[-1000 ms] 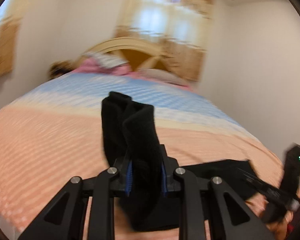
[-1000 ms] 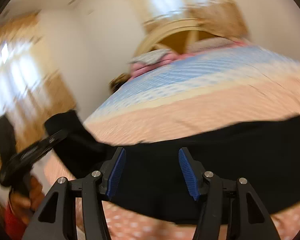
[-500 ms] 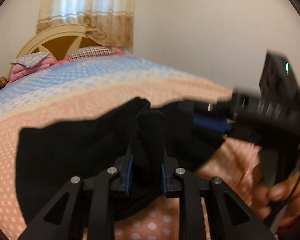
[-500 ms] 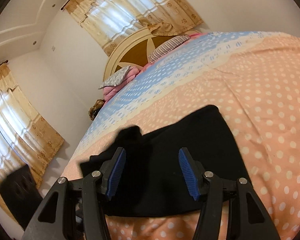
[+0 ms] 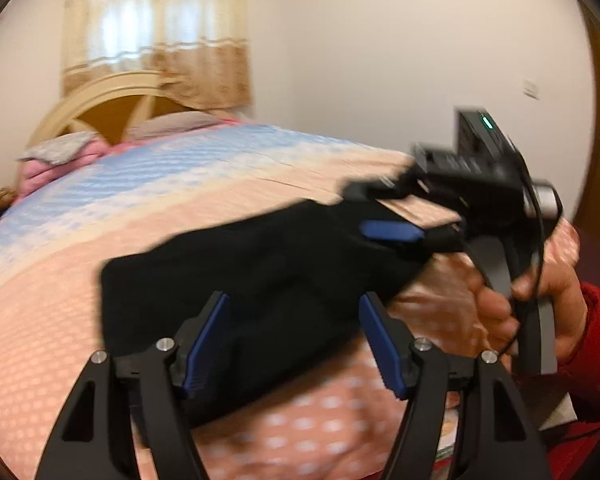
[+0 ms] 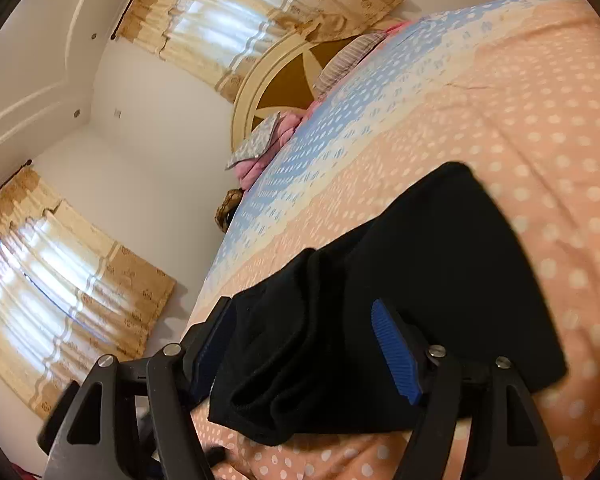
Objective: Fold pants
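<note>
The black pants (image 5: 268, 280) lie folded in a thick bundle on the peach polka-dot bedspread (image 5: 52, 344). My left gripper (image 5: 296, 340) is open, its blue pads on either side of the bundle's near edge, holding nothing. My right gripper shows in the left wrist view (image 5: 384, 216), held by a hand at the right; it is open at the bundle's far right end. In the right wrist view the right gripper (image 6: 304, 352) is open over the pants (image 6: 420, 288), which lie in stacked layers.
The bedspread (image 6: 540, 120) turns blue toward the wooden headboard (image 5: 112, 104), where pillows (image 5: 60, 152) are piled. Curtained windows (image 6: 60, 288) stand behind and left of the bed. The bed's near edge is just below the grippers. A red sleeve (image 5: 596, 340) is at the right.
My left gripper has opened and let go of the pants fold, which now lies on the bundle. The right gripper has stayed open and moved in over the pants' end.
</note>
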The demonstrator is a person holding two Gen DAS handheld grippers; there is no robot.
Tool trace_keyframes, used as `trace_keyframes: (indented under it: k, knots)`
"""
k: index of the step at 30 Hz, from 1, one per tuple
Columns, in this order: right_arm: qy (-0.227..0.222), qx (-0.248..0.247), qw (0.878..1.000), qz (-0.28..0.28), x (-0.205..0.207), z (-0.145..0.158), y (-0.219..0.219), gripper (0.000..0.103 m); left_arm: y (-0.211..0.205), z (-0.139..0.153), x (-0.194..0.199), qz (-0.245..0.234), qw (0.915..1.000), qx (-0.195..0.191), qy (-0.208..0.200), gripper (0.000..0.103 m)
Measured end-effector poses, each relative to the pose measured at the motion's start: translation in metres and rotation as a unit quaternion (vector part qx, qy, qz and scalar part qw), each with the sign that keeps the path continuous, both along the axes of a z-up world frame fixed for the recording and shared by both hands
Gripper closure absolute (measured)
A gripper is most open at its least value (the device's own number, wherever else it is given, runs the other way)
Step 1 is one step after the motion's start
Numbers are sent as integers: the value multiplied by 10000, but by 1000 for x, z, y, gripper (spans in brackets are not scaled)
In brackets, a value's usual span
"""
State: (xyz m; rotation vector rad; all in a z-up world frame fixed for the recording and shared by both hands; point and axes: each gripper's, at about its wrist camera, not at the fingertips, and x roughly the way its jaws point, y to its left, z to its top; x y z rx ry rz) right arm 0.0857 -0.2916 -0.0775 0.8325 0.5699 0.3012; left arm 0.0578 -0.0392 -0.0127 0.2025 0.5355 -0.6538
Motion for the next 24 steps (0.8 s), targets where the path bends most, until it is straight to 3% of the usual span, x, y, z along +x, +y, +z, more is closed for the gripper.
trace_keyframes:
  k: [5, 8, 9, 10, 11, 12, 15, 20, 24]
  knots:
    - [72, -317, 9992, 246, 11, -6, 29, 31, 40, 1, 36, 985, 9942, -207, 370, 33]
    - [207, -1238, 9910, 460, 17, -1, 59, 32, 53, -4, 47, 1273, 9892, -388, 612, 32]
    - [224, -1473, 9876, 484, 17, -1, 67, 39, 55, -6, 50, 1344, 9880, -399, 653, 32]
    - [228, -1646, 9848, 514, 17, -1, 72, 64, 57, -8, 51, 1400, 9869, -413, 692, 33]
    - [291, -1714, 9829, 603, 19, -2, 75, 77, 56, -10, 52, 1439, 9859, -432, 731, 33]
    - [374, -1734, 9820, 656, 19, -6, 74, 80, 58, -11, 52, 1468, 9852, -461, 760, 32]
    - [328, -1913, 9784, 710, 18, 0, 76, 84, 57, -10, 52, 1518, 9838, -544, 781, 32]
    - [-237, -2194, 9719, 823, 7, 45, 57, 86, 59, -6, 54, 1442, 9858, -587, 631, 32]
    - [-150, -2451, 9677, 571, 1, 50, 19, 86, 44, -8, 58, 1310, 9878, -540, 641, 32]
